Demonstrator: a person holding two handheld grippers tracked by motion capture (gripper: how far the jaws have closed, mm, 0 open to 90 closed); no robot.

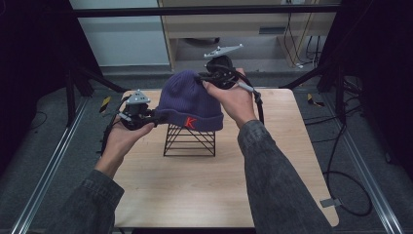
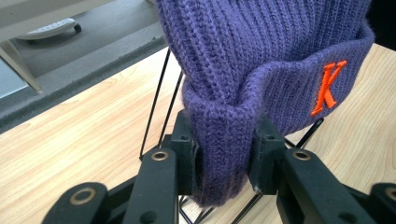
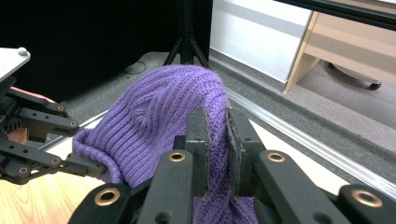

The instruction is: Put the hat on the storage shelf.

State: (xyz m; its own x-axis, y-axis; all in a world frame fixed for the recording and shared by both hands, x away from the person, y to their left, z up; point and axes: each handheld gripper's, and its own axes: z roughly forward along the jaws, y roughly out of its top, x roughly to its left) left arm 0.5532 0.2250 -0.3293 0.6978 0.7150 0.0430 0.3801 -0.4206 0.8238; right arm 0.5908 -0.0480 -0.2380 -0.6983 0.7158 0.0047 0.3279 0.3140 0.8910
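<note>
High view: purple beanie (image 1: 187, 100) sits draped over black wire stand (image 1: 189, 139) at the table (image 1: 160, 195) centre, cuff down, crown up and tilted far-right. Left gripper (image 1: 155, 117) at the cuff's left edge; right gripper (image 1: 204, 79) at the crown, far side. Both equally close, on opposite ends. Left gripper view: jaws nearly closed, pinching the folded cuff (image 2: 224, 140). Right gripper view: jaws narrow, clamping a fold of crown knit. Judgement: any lift goes upward off the stand

I saw a wooden table (image 1: 195, 185) on grey carpet (image 1: 355, 161), a pale cabinet (image 1: 243, 24) behind, and cables (image 1: 341, 175) trailing at its right
</note>
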